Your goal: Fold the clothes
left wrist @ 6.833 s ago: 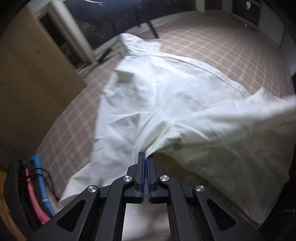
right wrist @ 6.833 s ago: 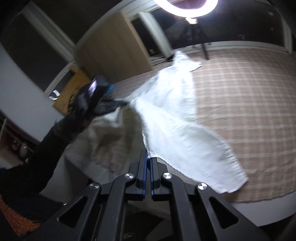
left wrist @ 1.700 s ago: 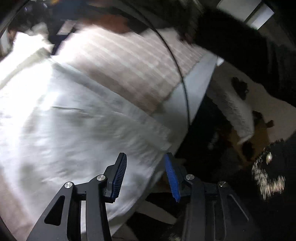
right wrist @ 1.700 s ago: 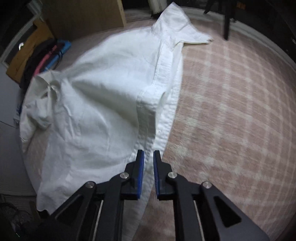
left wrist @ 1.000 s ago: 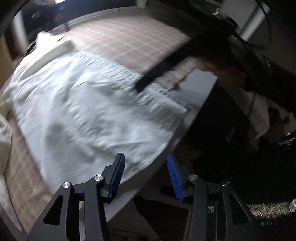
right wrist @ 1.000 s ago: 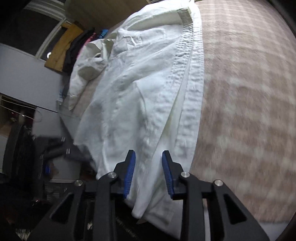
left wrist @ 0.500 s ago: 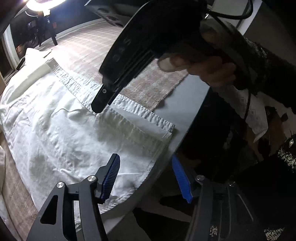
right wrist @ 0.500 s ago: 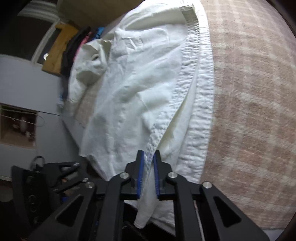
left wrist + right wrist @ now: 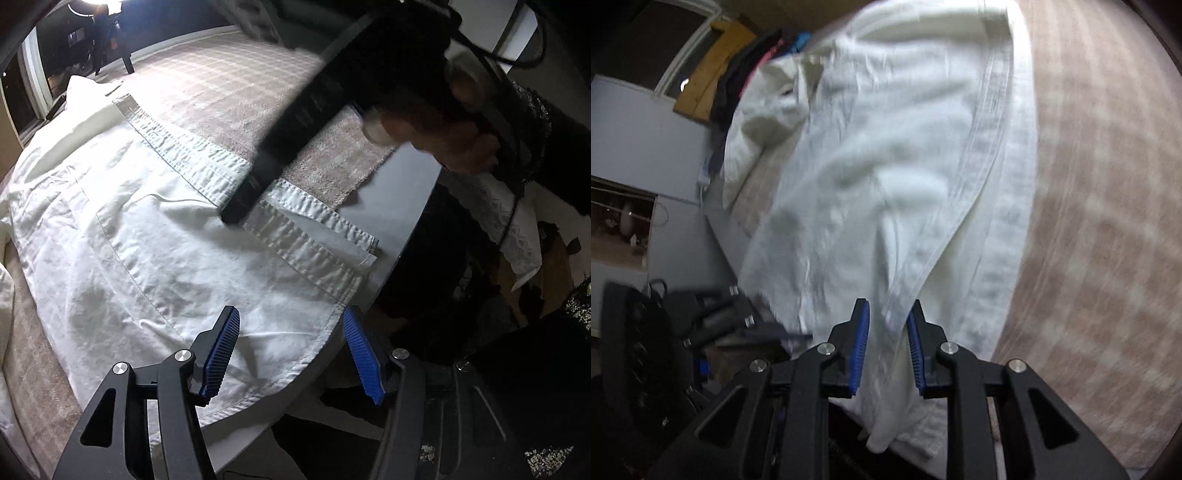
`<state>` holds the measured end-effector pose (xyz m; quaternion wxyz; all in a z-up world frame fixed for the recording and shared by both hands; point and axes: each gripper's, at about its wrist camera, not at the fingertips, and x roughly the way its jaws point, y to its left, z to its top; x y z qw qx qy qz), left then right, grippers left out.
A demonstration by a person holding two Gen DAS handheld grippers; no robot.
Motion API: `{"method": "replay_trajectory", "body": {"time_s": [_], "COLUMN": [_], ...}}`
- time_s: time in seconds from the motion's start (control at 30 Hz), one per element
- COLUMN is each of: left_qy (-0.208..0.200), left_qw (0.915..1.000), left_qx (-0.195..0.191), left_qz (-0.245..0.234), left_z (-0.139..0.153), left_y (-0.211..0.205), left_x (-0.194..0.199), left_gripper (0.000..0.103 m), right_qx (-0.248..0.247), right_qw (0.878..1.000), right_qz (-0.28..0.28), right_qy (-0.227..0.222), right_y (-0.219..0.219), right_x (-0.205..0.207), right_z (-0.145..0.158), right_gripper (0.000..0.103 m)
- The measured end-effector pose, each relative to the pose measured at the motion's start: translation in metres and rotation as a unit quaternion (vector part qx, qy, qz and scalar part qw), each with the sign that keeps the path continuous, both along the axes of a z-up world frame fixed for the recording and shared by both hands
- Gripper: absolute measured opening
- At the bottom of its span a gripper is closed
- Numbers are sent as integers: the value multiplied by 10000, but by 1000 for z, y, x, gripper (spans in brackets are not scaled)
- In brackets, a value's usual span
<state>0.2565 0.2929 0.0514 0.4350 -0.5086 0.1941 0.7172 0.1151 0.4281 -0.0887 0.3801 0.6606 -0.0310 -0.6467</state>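
A white shirt [image 9: 166, 240] lies spread on a checked cloth [image 9: 221, 81], its hem hanging over the grey table edge [image 9: 402, 206]. My left gripper [image 9: 291, 314] hovers open above the hem, with nothing between its pads. A hand [image 9: 443, 136] holds my right gripper [image 9: 236, 214] with its tip down on the button strip. In the right wrist view the right gripper [image 9: 889, 306] has a raised fold of the shirt [image 9: 886, 147] edge between its blue pads, and the jaws are opening slightly.
Checked cloth [image 9: 1108, 221] covers the table to the right of the shirt. Dark and pink clothes [image 9: 746, 74] are piled beyond the shirt's far end. A dark drop to the floor lies past the table edge. A ring light [image 9: 96, 5] stands at the back.
The right gripper came in over the shirt, shut on the button-strip edge and drew it up into a ridge. The left gripper's jaws widened a little and it stayed above the hem.
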Motion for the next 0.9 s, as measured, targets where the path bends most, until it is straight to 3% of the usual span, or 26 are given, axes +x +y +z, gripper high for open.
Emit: {"method": "replay_trajectory", "body": {"time_s": [0.1,0.13,0.17,0.33,0.5,0.57,0.67,0.77,0.9], "left_qy": [56,110,164,442,855,966,1010,957,838], "left_qw": [9999,9997,9994,9985,9963,9952,9949,9953,9952], "left_qx": [-11,-28,-43,34,-27,-20,-58,-140,-368], "left_qz": [-135,-218,-289,-307,121,122,33,69,342], "left_z": [2,3,4,11,11,11,9,12,14], "left_y": [4,6,8,17,26,29,26,1,-52], "left_x": [8,12,15,22,12,14,19,19,12], "left_gripper": [57,57,58,63,63,63,63,63,63], "right_qx": [-128,-151,-244,-953,-1396,-1306,-843,-539,-76], "right_qw": [9992,9994,9994,9933,9765,9767,9885,9933,9980], "right_qz": [266,250,165,-408,-1033,-1114,-829,-547,-152], "right_qy": [-252,-196,-197,-503,-1274,-1285,-938,-867,-605], "right_y": [-1,0,2,12,22,31,42,43,27], "right_x": [13,13,12,0,-5,-1,3,19,39], "right_z": [1,5,9,31,21,25,35,21,4], "right_gripper": [19,6,2,2,2,3,5,11,11]}}
